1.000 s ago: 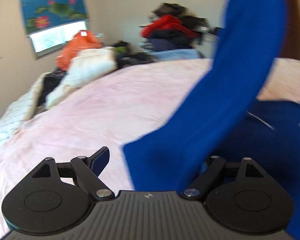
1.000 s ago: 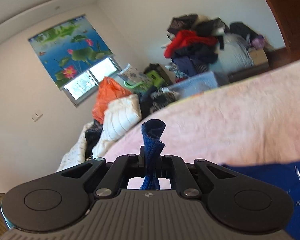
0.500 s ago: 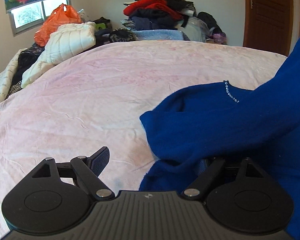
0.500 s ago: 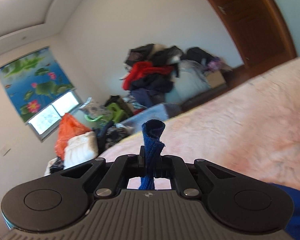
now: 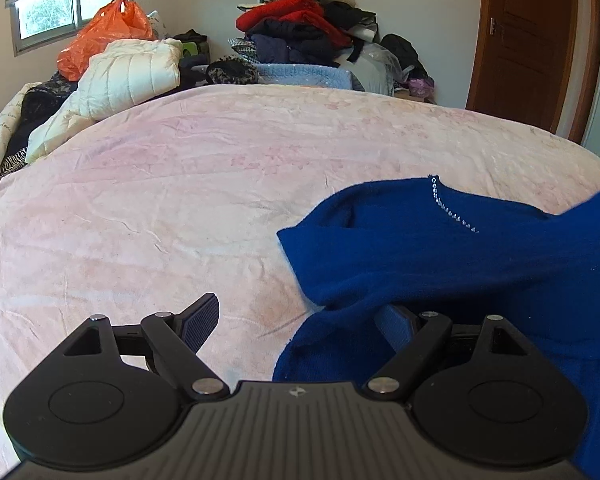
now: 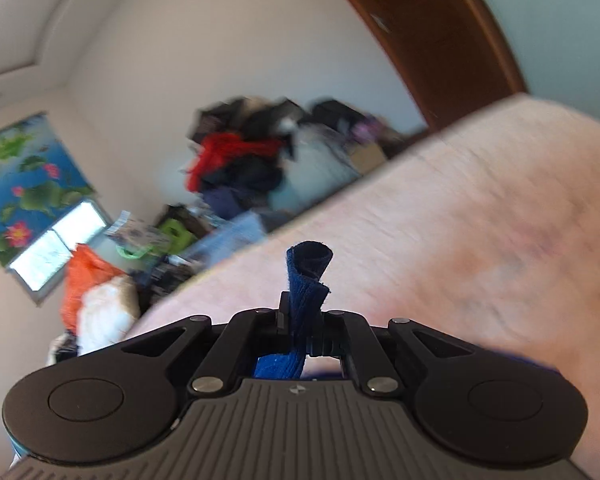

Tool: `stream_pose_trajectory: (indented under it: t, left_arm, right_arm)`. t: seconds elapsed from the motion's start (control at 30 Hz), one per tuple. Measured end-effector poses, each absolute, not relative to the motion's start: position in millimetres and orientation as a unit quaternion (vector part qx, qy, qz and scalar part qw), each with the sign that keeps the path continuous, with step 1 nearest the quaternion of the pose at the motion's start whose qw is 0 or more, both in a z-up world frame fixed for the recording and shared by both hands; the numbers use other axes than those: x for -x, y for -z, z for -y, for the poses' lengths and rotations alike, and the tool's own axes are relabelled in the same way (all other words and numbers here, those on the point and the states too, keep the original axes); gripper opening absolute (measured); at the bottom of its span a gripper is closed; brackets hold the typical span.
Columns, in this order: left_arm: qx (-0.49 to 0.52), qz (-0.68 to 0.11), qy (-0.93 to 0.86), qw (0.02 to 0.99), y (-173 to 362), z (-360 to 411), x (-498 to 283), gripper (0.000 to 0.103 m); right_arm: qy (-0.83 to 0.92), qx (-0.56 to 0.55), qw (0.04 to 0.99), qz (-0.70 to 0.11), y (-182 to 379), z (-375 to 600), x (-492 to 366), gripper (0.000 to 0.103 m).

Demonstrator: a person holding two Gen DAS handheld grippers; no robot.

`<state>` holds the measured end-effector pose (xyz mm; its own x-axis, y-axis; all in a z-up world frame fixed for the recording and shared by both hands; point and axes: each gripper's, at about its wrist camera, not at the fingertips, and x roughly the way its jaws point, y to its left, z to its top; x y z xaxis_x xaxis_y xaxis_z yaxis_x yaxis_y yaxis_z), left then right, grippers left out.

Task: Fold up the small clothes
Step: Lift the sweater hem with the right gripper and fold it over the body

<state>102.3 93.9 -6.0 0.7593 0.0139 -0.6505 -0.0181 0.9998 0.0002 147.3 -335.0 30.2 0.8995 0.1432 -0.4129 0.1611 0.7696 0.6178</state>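
Leftmost beyond the pale pink bedspread [image 5: 188, 184] sits a crinkled orange plastic bag [image 5: 108, 36] under the window, with a cream quilted jacket [image 5: 128, 76] slumped just beside it on the bedspread's far left edge. Farther right, behind the bedspread's far edge, rises a heap of red and dark clothes [image 5: 300, 28]. The left gripper [image 5: 300, 320] hovers low over the bedspread with its fingers spread wide apart; the right one is partly buried under cloth, gripping nothing. The deep blue knit garment with a line of small rhinestones [image 5: 440, 248] lies rumpled on the bedspread's near right part. The right gripper [image 6: 302, 320] has its fingers pressed together on a bunched fold of that garment above the bedspread, the view blurred.
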Motion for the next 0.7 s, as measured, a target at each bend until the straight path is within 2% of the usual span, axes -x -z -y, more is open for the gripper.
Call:
stream_pose_trajectory:
  t: [0.1, 0.3, 0.43, 0.7]
  left_arm:
    - [0.010, -0.353, 0.007, 0.936, 3.3, -93.9, -101.7, 0.085]
    - [0.012, -0.338, 0.036, 0.940, -8.0, -82.4, -91.3, 0.085]
    - [0.005, -0.352, 0.040, 0.935, -1.8, -69.8, -92.6, 0.085]
    - [-0.016, -0.362, 0.030, 0.932, 7.8, -61.3, -90.0, 0.085]
  right_arm:
    - [0.021, -0.368, 0.899, -0.238, -3.1, 349.2, -139.8, 0.010]
    - [0.001, -0.363, 0.908, -0.208, -5.1, 360.1, -131.6, 0.010]
    - [0.024, -0.367, 0.895, -0.254, 22.2, 369.4, -139.4, 0.010]
    - [0.050, -0.354, 0.893, -0.275, 45.0, 371.6, -135.3, 0.012]
